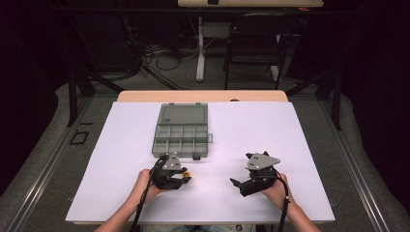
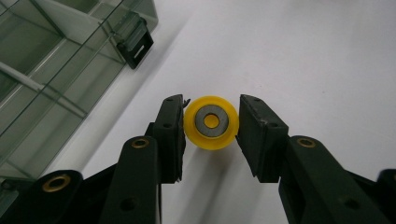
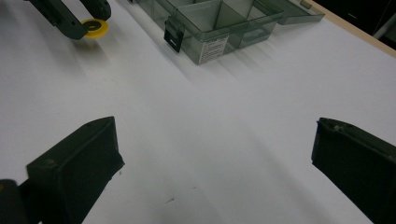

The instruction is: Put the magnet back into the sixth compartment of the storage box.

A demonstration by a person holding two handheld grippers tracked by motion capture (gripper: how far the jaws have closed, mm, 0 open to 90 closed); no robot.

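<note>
A small yellow wheel (image 2: 211, 122) with a grey metal hub sits between the jaws of my left gripper (image 2: 211, 126), and both pads touch its rim. In the high view the wheel (image 1: 186, 175) is at the tip of the left gripper (image 1: 183, 178), just below the front right corner of a clear grey compartment box (image 1: 181, 137) whose lid lies open behind it. My right gripper (image 1: 240, 185) rests on the white sheet to the right and points left. Its jaws stand wide apart over bare sheet (image 3: 215, 154). Farther off in that view are the wheel (image 3: 95, 27) and the box (image 3: 210, 23).
A white sheet (image 1: 270, 130) covers the wooden table. The box's black latch (image 2: 135, 44) hangs at its front corner near the left gripper. A chair (image 1: 254, 43) and a table leg (image 1: 199, 48) stand on the floor beyond the table.
</note>
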